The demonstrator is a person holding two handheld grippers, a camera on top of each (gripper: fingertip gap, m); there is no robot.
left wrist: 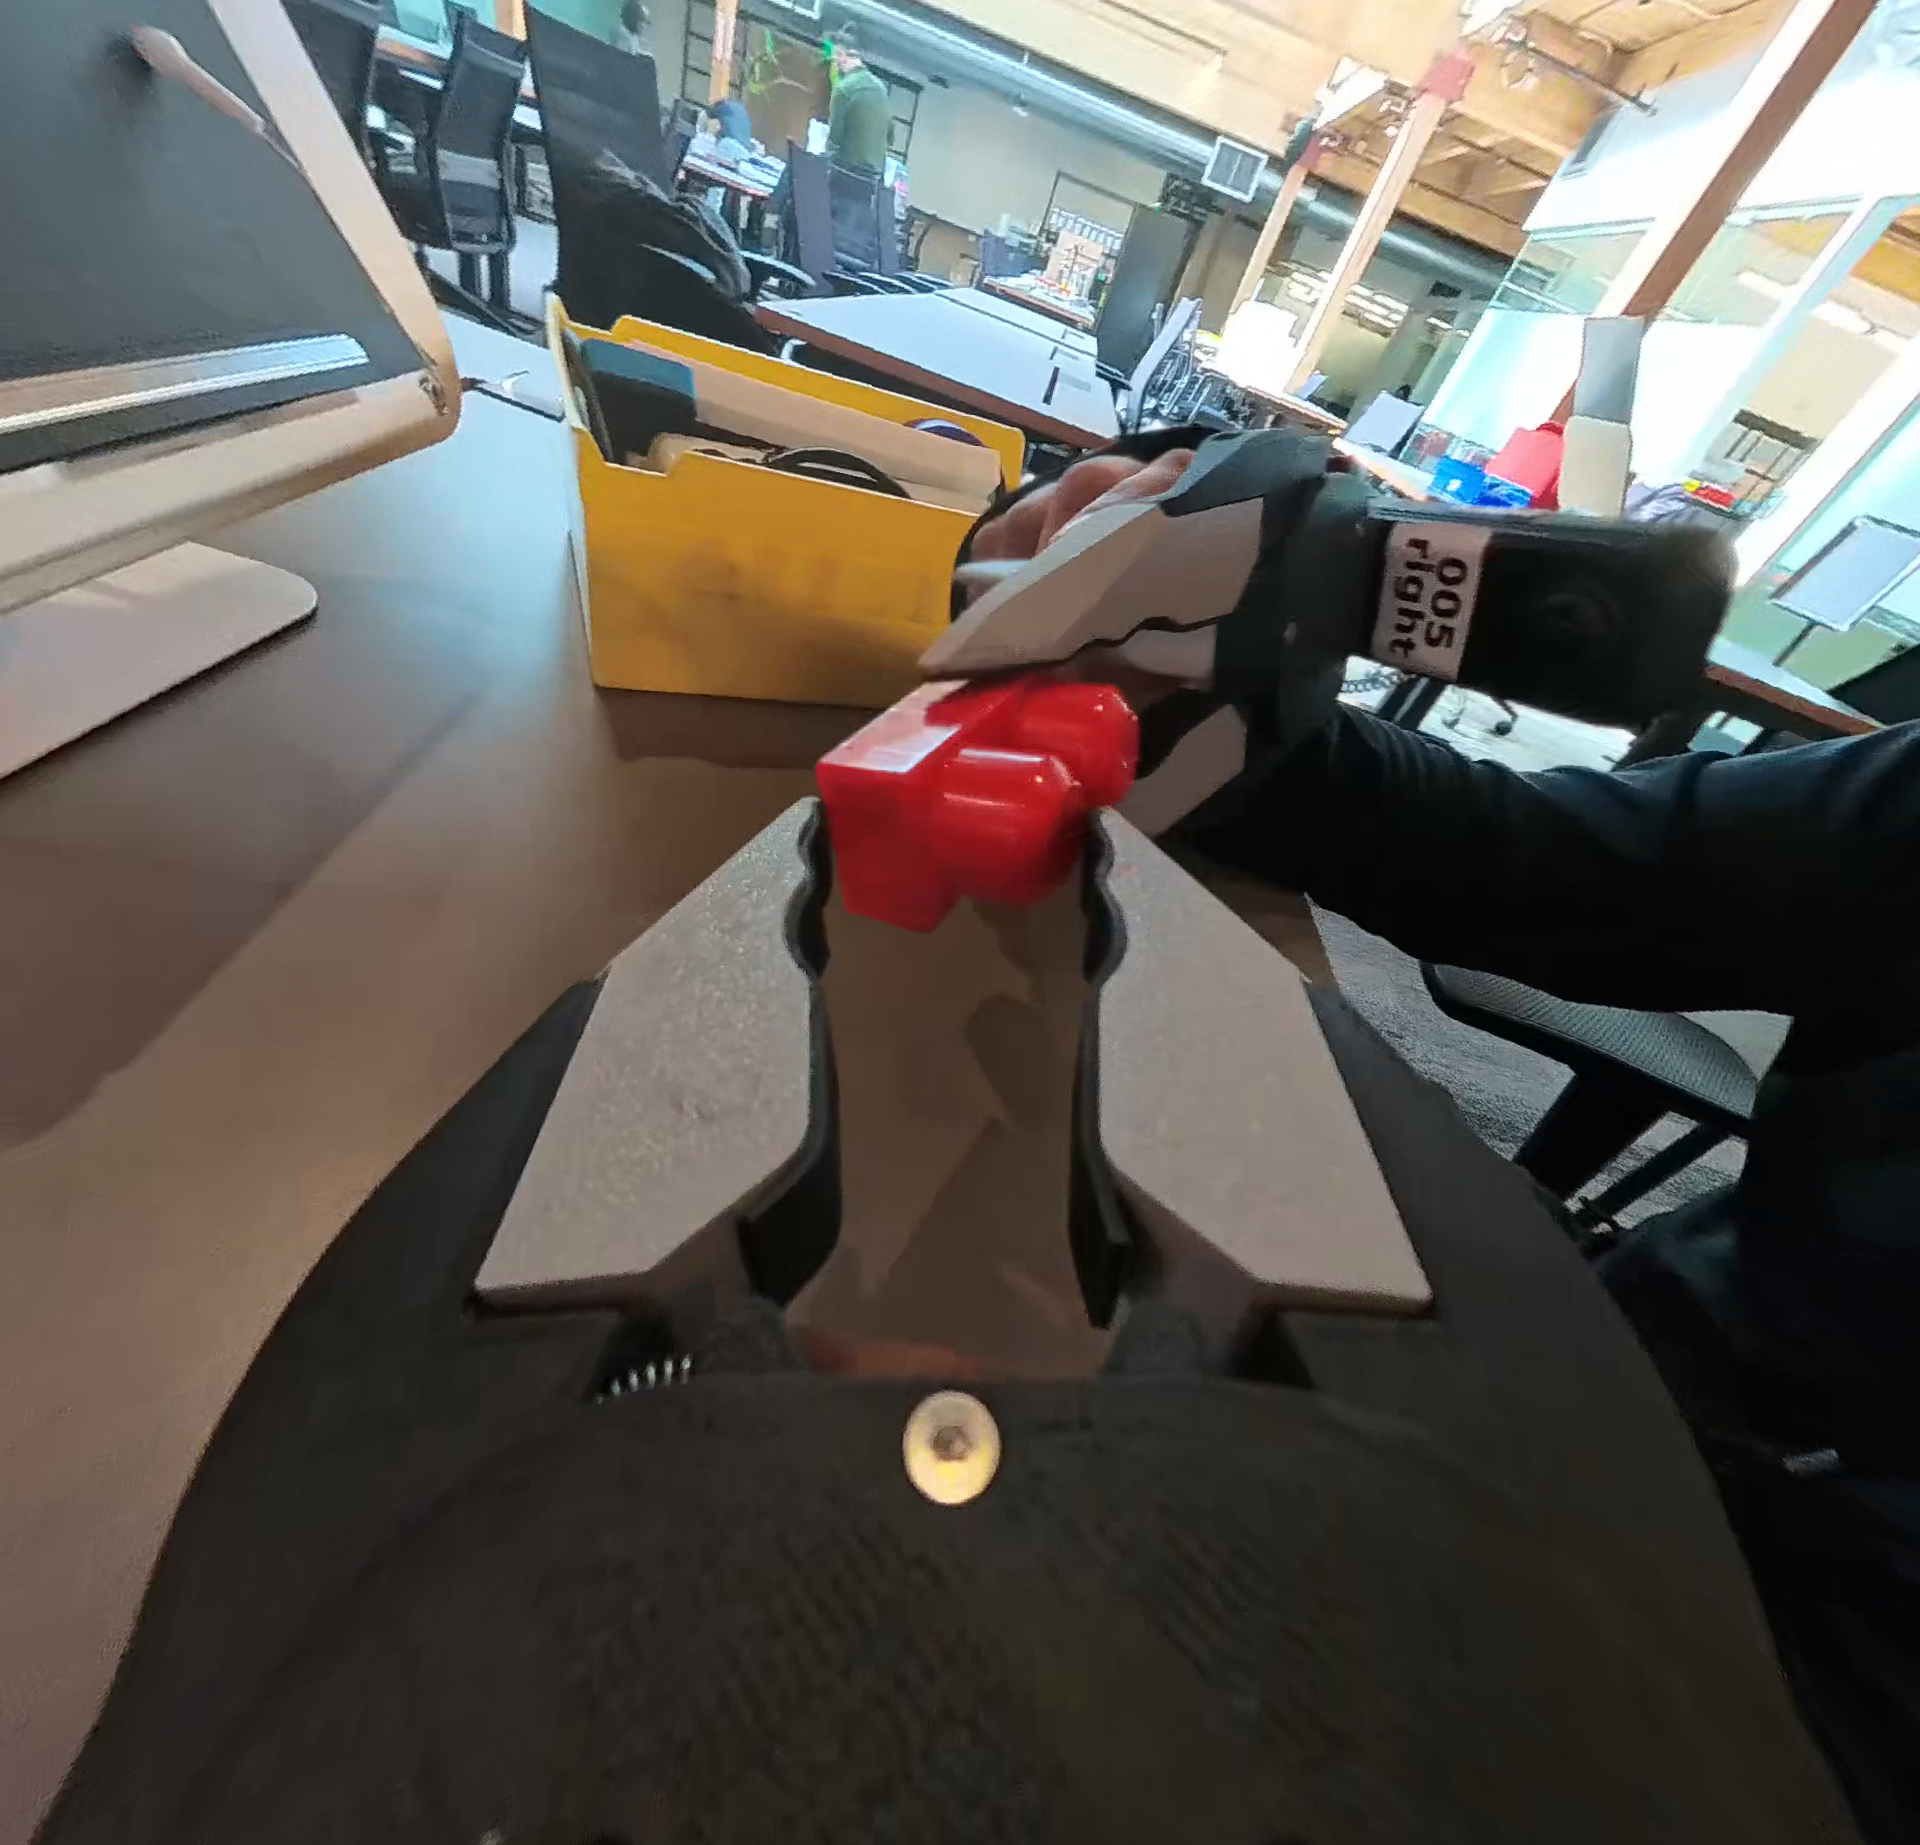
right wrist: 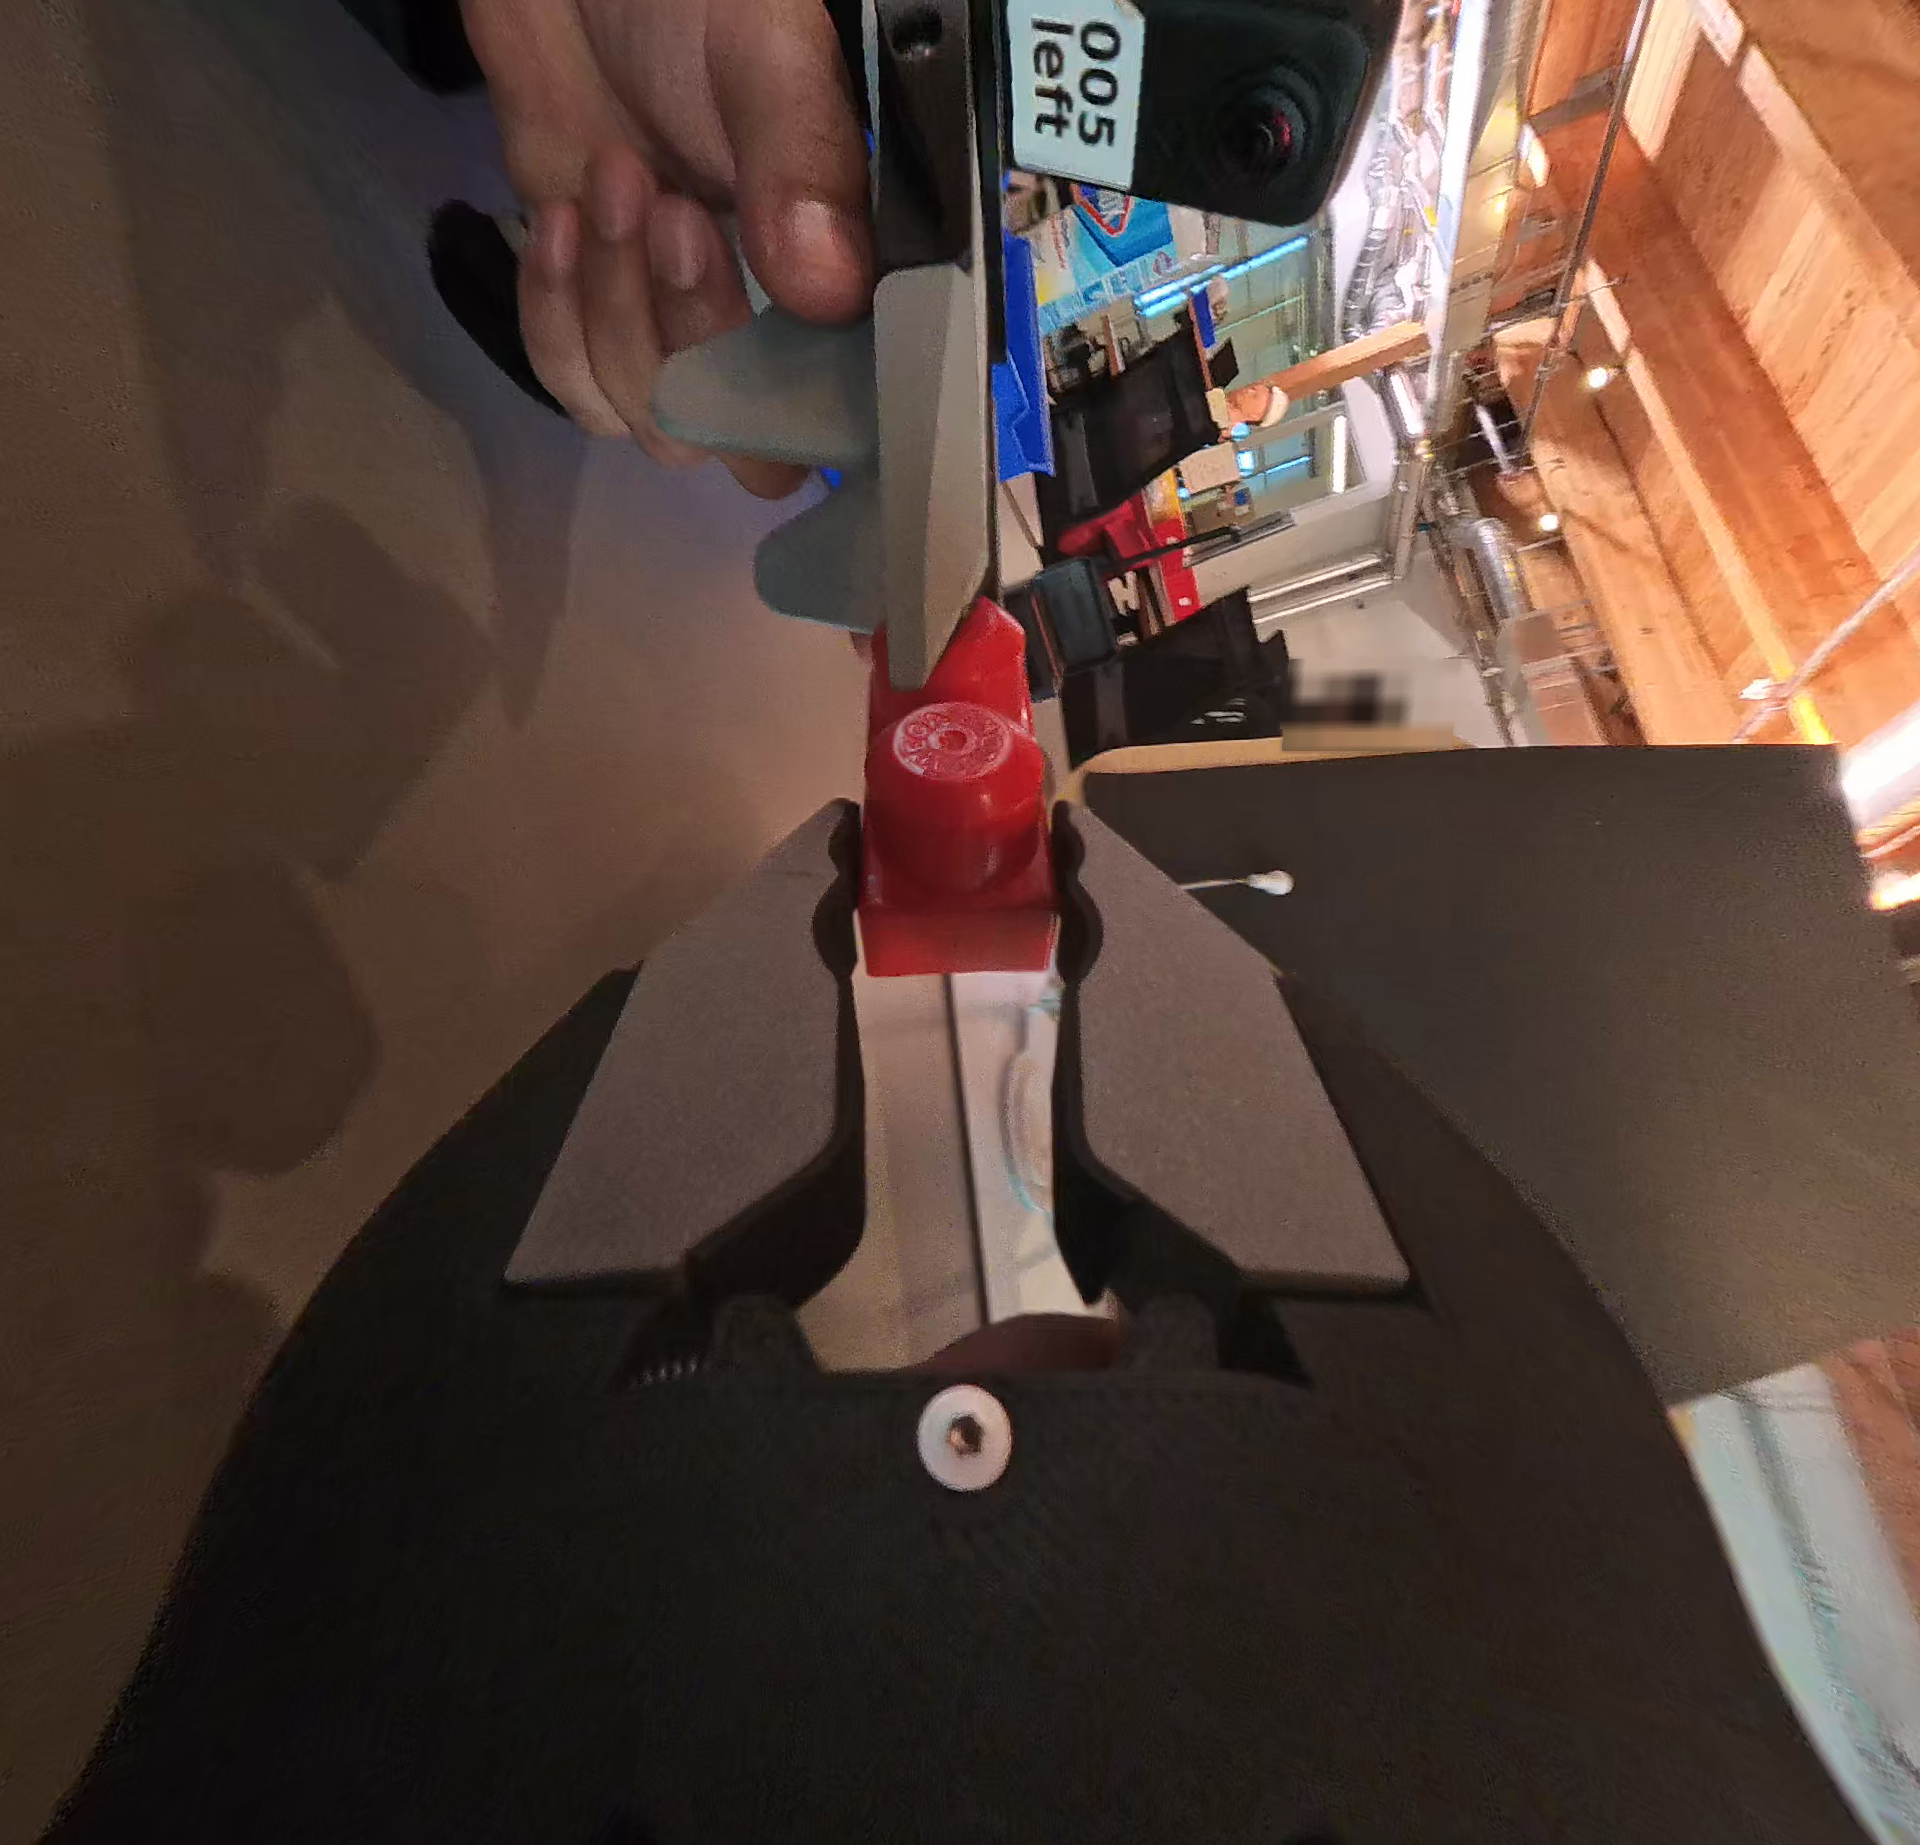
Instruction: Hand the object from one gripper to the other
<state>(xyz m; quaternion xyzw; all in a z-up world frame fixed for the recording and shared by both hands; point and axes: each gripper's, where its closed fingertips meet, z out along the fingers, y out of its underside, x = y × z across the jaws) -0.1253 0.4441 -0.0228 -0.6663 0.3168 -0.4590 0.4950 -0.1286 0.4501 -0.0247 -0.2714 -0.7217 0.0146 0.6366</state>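
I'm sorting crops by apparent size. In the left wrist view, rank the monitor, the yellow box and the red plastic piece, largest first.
1. Monitor, though the frame cuts it off.
2. Yellow box.
3. Red plastic piece, smallest even though it sits closest to the camera.

Wrist cameras face each other, close, right view rolled sideways; both share red object.

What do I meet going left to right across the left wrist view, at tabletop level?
Monitor → yellow box → red object held at the left gripper → right gripper, coming in from the right → dark sleeve.
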